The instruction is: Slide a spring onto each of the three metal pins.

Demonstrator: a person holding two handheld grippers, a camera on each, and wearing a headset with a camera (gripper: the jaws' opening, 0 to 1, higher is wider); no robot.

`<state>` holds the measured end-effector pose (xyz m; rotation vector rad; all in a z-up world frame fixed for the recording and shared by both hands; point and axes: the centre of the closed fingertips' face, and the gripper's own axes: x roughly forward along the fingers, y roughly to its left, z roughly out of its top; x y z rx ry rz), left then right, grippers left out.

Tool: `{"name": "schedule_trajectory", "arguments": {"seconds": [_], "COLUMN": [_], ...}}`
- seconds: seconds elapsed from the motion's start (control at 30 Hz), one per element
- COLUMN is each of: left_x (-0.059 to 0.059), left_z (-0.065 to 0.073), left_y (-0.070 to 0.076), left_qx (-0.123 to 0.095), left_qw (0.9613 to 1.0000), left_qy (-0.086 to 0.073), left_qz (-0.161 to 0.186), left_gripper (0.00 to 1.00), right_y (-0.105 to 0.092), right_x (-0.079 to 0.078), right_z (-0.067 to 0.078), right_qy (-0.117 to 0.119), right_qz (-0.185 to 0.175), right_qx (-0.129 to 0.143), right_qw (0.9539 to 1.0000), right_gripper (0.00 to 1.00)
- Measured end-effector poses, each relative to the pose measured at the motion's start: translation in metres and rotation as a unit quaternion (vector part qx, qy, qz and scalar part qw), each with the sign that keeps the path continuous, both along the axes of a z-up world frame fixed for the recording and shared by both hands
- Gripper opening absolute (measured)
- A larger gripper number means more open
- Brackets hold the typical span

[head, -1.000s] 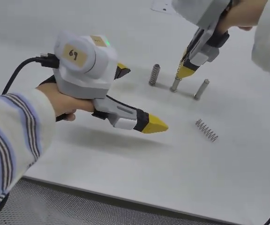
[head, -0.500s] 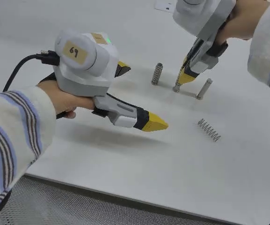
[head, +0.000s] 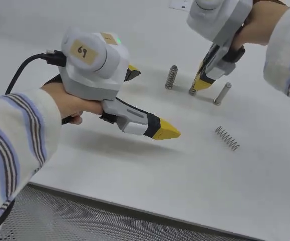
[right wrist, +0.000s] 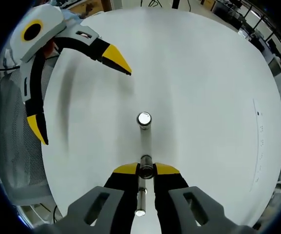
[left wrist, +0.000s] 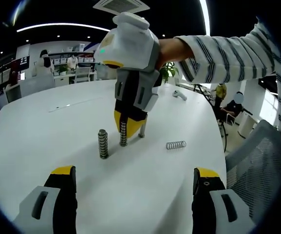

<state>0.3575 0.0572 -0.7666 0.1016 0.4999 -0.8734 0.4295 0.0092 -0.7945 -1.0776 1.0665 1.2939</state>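
White round table (head: 134, 191), open office behind. Right hand-held gripper (head: 201, 84) is clamped on a small steel coil spring (left wrist: 123, 131) over the middle metal pin (head: 192, 92). Left hand-held gripper (left wrist: 134, 171) hovers, jaws apart. Risk: an off-axis push snags the coils, or the jaws knock the bare steel pin (head: 222, 93) at 3 o'clock.

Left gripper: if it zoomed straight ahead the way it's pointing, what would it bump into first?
Most likely the right gripper, shut on a spring over the middle pin: it sits dead ahead between the open jaws of the left gripper. Depth is hard to judge, so it might touch the table first.
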Motion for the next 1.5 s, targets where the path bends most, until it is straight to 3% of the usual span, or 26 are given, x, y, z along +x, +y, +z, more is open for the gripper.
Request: {"name": "schedule_trajectory", "arguments": {"seconds": [0.23,0.3,0.53,0.77,0.97,1.17,1.5], "left_x": [0.000,0.000,0.002,0.002,0.001,-0.003,-0.003], "left_z": [0.002,0.004,0.011,0.009,0.001,-0.003,-0.001], "left_y": [0.000,0.000,0.004,0.007,0.010,0.008,0.007], "left_qx": [-0.005,-0.018,-0.031,-0.023,-0.003,0.000,-0.003], "left_qw": [1.0000,0.9998,0.9994,0.9996,0.9998,0.9998,0.9998], "left_qy": [0.001,0.006,0.004,0.004,0.009,0.018,0.018], "left_qz": [0.002,0.007,0.014,0.016,0.016,0.010,0.011], "left_gripper": [0.98,0.97,0.97,0.97,0.98,0.97,0.98], "right_y": [0.000,0.001,0.001,0.000,-0.001,0.000,0.005], "right_x": [0.000,-0.001,0.002,0.004,-0.002,-0.004,-0.007], "right_z": [-0.003,-0.004,-0.005,-0.003,0.001,0.007,0.028], "right_qy": [0.003,0.008,0.007,-0.004,0.005,0.004,-0.012], "right_qz": [-0.007,-0.012,-0.009,0.012,0.007,0.003,0.010], "right_qx": [-0.001,0.004,0.003,-0.002,0.004,0.013,0.039], "right_qw": [1.0000,0.9999,0.9999,0.9999,1.0000,0.9999,0.9991], "right_gripper": [0.09,0.09,0.09,0.11,0.13,0.15,0.19]}}
